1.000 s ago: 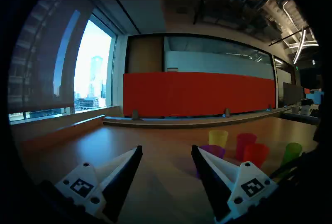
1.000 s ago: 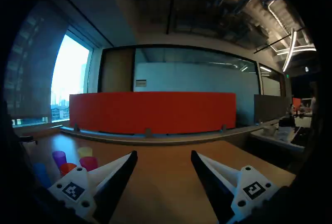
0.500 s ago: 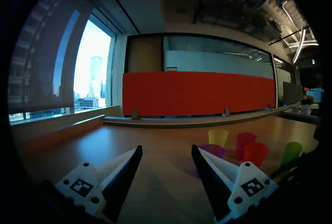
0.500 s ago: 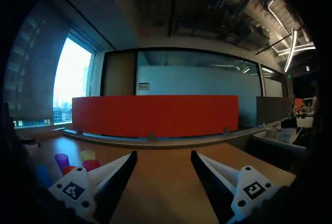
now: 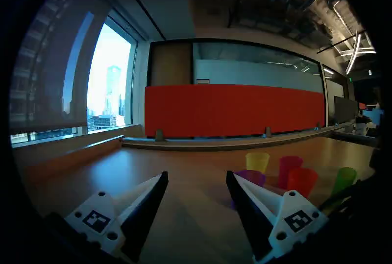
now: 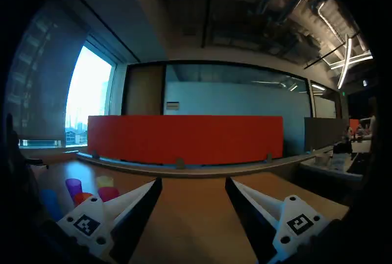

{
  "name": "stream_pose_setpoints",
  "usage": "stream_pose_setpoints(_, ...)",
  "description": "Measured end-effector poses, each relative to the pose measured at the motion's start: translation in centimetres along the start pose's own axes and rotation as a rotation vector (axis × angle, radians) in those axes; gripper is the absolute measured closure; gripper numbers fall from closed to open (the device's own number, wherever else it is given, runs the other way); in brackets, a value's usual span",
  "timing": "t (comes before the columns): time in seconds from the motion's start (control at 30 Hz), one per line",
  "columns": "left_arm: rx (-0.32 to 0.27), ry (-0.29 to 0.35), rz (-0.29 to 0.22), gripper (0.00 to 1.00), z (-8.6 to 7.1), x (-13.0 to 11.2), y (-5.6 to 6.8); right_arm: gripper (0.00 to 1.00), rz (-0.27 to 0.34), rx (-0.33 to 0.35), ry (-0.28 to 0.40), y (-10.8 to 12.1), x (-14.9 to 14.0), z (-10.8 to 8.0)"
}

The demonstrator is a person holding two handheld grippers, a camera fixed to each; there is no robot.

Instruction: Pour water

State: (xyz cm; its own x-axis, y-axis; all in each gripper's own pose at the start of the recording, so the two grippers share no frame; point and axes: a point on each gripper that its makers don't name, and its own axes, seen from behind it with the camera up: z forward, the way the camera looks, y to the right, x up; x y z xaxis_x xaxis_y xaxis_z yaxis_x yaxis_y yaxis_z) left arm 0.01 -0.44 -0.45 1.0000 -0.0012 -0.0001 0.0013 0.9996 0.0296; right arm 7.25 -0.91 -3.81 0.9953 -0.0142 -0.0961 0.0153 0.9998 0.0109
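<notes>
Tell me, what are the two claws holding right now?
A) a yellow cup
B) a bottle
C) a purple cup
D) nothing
D: the left gripper and the right gripper are both open, with only bare table between their fingers; the cups stand off to the side.

Red partition, bright window — city beyond, wooden table

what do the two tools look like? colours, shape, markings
They look alike. The left tool and the right tool each have two wedge-shaped fingers that taper to points. The fingers are white outside and black on the inner faces. Each finger carries a square black-and-white marker with small screw holes around it.
</notes>
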Motion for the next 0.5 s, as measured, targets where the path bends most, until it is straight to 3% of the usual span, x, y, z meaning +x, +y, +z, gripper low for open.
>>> stream_pose_setpoints(0.5,0.0,0.0,0.0,0.13,0.0,0.0,0.0,0.0,0.015,0.011,0.007,0.3,-1.7,1.2)
